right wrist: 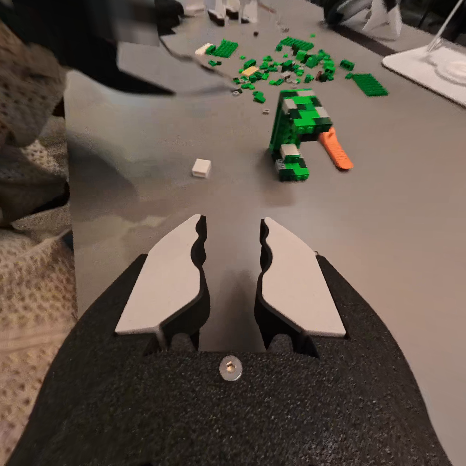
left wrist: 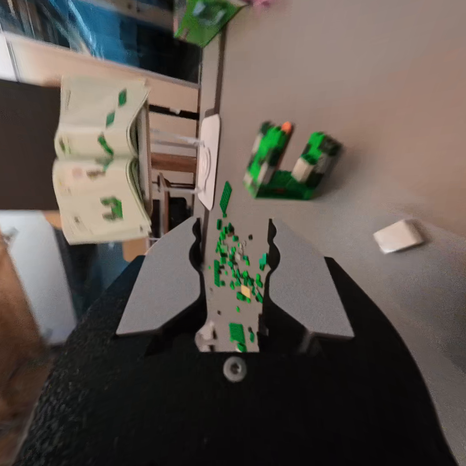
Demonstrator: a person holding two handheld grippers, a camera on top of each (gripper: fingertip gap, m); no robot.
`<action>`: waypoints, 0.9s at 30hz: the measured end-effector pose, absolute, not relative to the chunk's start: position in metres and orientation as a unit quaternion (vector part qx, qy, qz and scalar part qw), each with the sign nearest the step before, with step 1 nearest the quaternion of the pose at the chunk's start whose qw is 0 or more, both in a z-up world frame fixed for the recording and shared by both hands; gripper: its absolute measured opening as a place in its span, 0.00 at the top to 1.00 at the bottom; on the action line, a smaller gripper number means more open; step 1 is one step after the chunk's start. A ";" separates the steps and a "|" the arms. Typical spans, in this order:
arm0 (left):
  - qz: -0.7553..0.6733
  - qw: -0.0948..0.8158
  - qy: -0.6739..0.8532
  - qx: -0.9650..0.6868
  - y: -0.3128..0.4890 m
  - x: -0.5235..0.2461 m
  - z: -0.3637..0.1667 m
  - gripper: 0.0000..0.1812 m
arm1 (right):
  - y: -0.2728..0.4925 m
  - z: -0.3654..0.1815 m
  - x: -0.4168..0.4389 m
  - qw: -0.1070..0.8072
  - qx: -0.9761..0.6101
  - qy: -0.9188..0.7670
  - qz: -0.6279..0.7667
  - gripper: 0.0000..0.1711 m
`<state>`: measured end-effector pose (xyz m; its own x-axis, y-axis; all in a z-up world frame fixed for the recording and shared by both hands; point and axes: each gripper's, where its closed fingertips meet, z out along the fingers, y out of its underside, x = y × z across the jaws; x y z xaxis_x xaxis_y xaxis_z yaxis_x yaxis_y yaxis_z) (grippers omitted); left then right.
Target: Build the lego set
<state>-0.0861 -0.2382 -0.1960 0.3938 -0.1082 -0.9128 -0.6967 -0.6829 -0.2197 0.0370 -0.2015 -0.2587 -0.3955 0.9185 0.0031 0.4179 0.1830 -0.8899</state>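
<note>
On the grey surface [right wrist: 378, 227] nothing is gripped yet, so you're between pieces: judged as the pick-next-brick step. Your right hand-held gripper [right wrist: 233, 222] sits with jaws parted wide and empty, low over bare surface. Your left hand-held gripper [left wrist: 234, 224] is also spread wide and empty, rolled sideways, looking along the loose brick pile [left wrist: 237, 264]; that view is blurred, so small parts can't be told apart.

From the right view: partly built green model [right wrist: 293, 133] at 1 o'clock, lying on the surface, orange brick separator [right wrist: 335, 151] touching or just behind it, can't tell which. Lone white brick [right wrist: 201, 168] at 12 o'clock, well apart from everything, easiest grab. Pile at 12 to 1 o'clock beyond the model, with 2 green plates at its flanks.

Next move likely calls for checking the open instruction booklet [left wrist: 100, 161], propped past the surface edge at 10 o'clock in the left view, then a narrow pinch on 1 small brick.

Room: open surface between right gripper and model. Near edge runs at 9 o'clock beside a knitted sleeve [right wrist: 30, 290]; white stand base [right wrist: 428, 68] crowds 2 o'clock.
</note>
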 end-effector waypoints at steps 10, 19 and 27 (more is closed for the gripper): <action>0.409 0.394 0.118 -0.814 -0.299 -0.158 -0.191 0.77 | -0.264 -0.290 -0.022 0.206 -0.517 -0.745 0.369 0.78; 0.331 0.440 0.169 -0.818 -0.282 -0.137 -0.217 0.79 | -0.267 -0.297 -0.025 0.208 -0.464 -0.806 0.302 0.90; 0.080 0.477 0.292 -0.825 -0.257 -0.018 -0.259 0.81 | -0.210 -0.289 0.037 0.119 -0.279 -0.911 0.278 0.90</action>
